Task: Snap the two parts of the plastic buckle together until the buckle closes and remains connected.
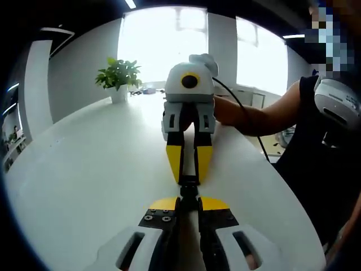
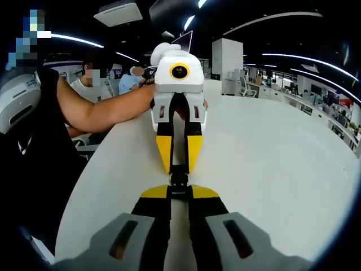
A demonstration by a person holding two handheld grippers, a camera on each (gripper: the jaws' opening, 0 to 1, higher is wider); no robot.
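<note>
A small black plastic buckle (image 1: 189,191) hangs just above the white table (image 1: 84,169), held between the two grippers, which meet tip to tip. My left gripper (image 1: 189,202) rises from the bottom of the left gripper view, jaws shut on the near buckle part. My right gripper (image 1: 189,179) faces it from the far side, its yellow fingers (image 1: 174,161) closed on the other part. The right gripper view mirrors this: the right gripper (image 2: 179,193) is shut on the buckle (image 2: 179,180), and the left gripper (image 2: 179,168) is opposite. Both parts touch; whether they are latched is hidden.
A potted plant (image 1: 118,79) stands at the table's far end. The person's forearm (image 1: 265,116) and a black cable (image 1: 237,101) lie over the table's right edge. Seated people (image 2: 90,79) are beyond the table (image 2: 271,164) in the office.
</note>
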